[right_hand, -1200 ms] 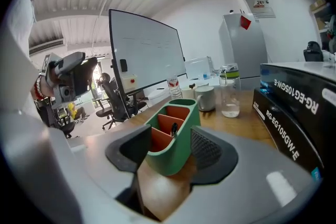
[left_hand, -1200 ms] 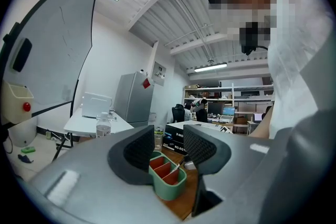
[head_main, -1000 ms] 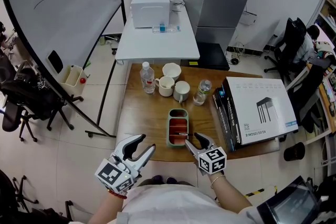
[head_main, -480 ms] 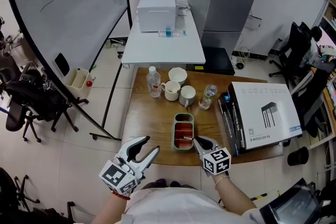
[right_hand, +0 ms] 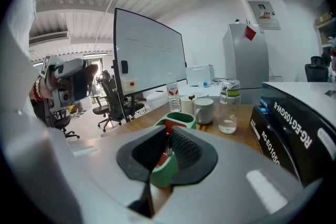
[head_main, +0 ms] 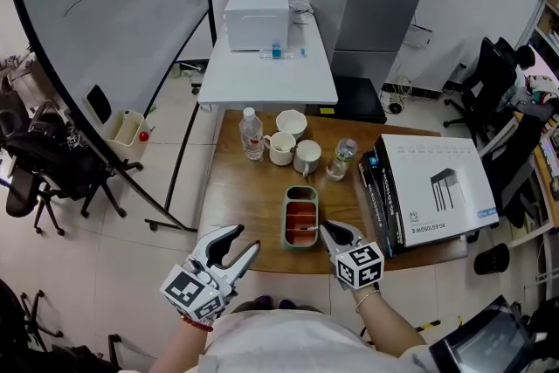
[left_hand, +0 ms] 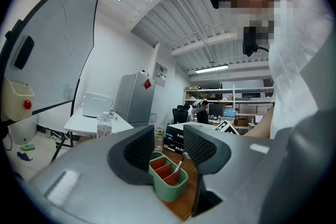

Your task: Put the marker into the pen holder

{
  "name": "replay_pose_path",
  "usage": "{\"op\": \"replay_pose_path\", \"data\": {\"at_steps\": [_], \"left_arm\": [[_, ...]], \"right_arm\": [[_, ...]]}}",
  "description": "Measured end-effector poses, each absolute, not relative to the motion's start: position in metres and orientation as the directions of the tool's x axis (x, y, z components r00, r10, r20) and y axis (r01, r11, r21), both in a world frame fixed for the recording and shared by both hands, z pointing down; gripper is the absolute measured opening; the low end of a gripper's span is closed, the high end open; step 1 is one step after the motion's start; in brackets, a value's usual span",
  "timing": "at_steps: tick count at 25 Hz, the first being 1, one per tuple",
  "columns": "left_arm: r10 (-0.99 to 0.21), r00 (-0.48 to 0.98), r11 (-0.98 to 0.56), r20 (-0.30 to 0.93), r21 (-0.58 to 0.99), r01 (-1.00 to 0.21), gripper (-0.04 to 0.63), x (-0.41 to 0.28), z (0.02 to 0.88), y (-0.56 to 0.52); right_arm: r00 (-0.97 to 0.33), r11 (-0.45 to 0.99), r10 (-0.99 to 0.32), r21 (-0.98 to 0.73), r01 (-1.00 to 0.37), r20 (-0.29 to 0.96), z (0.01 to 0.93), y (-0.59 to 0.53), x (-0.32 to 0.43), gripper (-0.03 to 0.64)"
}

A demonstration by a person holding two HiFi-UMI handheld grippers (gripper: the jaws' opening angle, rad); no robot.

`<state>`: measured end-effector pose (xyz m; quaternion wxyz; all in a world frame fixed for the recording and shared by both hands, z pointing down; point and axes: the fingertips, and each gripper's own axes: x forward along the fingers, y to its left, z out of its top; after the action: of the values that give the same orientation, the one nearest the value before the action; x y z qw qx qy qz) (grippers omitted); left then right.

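A green pen holder (head_main: 285, 223) with red compartments stands near the front edge of the wooden table (head_main: 240, 188). The marker (head_main: 304, 228) leans in its nearest compartment, its upper end pointing right. My right gripper (head_main: 324, 228) is at that end, shut on the marker. In the right gripper view the marker's dark end (right_hand: 167, 145) fills the narrow slit between the jaws, with the holder (right_hand: 181, 117) just beyond. My left gripper (head_main: 246, 238) is held open and empty at the front left, off the table edge. From its own view, the holder (left_hand: 167, 190) and the slanted marker (left_hand: 177, 167) show between its jaws.
Behind the holder stand three white mugs (head_main: 306, 156), a water bottle (head_main: 252, 135) and a small clear bottle (head_main: 339, 158). A large white box (head_main: 432, 183) on black boxes fills the table's right. A white table (head_main: 266, 70), a whiteboard (head_main: 96, 4) and office chairs (head_main: 44, 162) surround it.
The right gripper's jaws were wide open beside the holder a second ago and are now shut at the marker's end. The left gripper has kept its place.
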<state>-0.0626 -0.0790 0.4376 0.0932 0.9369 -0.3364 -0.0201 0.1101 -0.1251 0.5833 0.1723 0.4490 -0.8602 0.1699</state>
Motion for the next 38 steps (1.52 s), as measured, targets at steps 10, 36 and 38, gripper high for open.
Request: {"op": "replay_pose_path", "data": {"at_steps": [10,36,38], "left_arm": [[-0.629,0.777,-0.757,0.024,0.208,-0.620,0.149,-0.062,0.441,-0.081],[-0.526,0.840,-0.821,0.136,0.178,-0.543,0.150,-0.025,0.496,-0.104],[-0.528,0.837,-0.815,0.145,0.189,-0.547,0.150,-0.023,0.505,-0.105]], "right_arm": [[-0.559,0.565,-0.737,-0.109,-0.818,0.380,0.545,-0.140,0.099,0.023],[-0.547,0.559,-0.770,-0.065,-0.826,0.327,0.547,-0.172,0.094,0.023],[-0.545,0.560,-0.761,-0.069,-0.826,0.351,0.559,-0.172,0.094,0.024]]}}
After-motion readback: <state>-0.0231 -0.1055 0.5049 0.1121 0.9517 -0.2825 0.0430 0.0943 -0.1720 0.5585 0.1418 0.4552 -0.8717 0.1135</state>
